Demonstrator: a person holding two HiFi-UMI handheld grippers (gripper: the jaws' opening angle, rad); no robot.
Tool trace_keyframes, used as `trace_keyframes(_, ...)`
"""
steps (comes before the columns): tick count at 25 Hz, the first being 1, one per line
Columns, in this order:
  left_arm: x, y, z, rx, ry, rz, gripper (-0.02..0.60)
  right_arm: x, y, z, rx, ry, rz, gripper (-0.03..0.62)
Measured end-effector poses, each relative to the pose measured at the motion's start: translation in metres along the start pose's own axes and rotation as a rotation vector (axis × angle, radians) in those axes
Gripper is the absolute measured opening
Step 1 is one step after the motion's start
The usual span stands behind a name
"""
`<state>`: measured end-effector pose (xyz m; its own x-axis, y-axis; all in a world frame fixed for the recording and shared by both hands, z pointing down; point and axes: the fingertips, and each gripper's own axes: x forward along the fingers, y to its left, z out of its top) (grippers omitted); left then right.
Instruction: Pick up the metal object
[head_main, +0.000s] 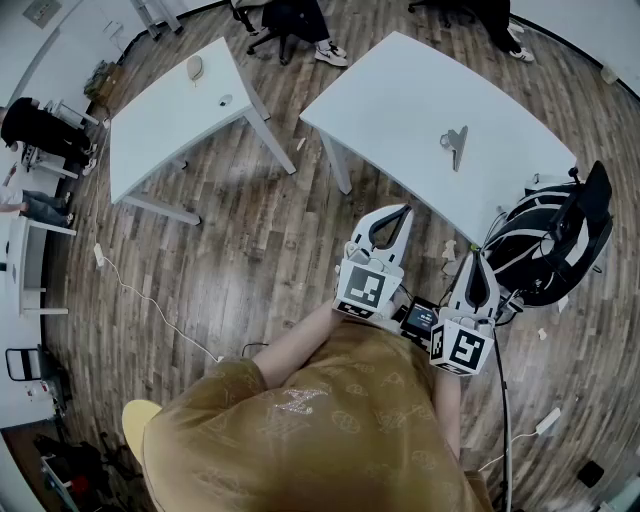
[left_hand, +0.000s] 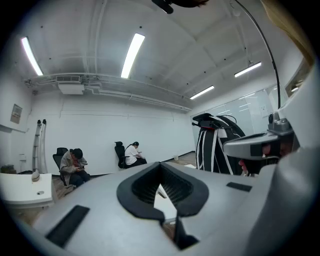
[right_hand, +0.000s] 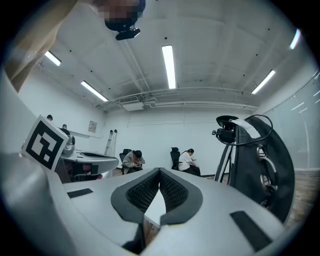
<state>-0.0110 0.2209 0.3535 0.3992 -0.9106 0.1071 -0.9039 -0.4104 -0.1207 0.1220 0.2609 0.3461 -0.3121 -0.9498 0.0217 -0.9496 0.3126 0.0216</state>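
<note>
- Left gripper is sitting closed, tips meeting, gripping nothing.
- Right gripper is sitting likewise closed, empty.
- Metal clip is lying on white table, well beyond both grippers.

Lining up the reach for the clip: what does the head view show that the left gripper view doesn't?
Only the head view: the metal clip lying on the white table, beyond the left tongs and right tongs, neither touching it. Only the left gripper view: the ceiling lights, and the left tongs' pads closed together with nothing between them. Both: the left tongs and the black-and-white stand off to the right.
</note>
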Motion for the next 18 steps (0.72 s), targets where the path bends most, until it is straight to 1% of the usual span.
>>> trace_keyframes(5, 0.002, -0.006, -0.003, -0.001, 0.005, -0.002, 0.008, 0.000, -0.003, -0.006, 0.005, 0.007, 0.002, 0.009)
trace_keyframes(10, 0.010, 0.000, -0.003, -0.003, 0.011, -0.001, 0.008, 0.008, -0.007, -0.005, 0.021, 0.005, -0.005, 0.008)
trace_keyframes(14, 0.024, 0.009, -0.001, -0.004, 0.005, -0.011, 0.007, 0.022, -0.012, -0.003, 0.026, 0.001, -0.021, 0.009)
trace_keyframes(18, 0.046, 0.015, 0.003, -0.009, -0.007, -0.039, 0.008, 0.037, -0.023, 0.003, 0.021, -0.010, -0.051, 0.008)
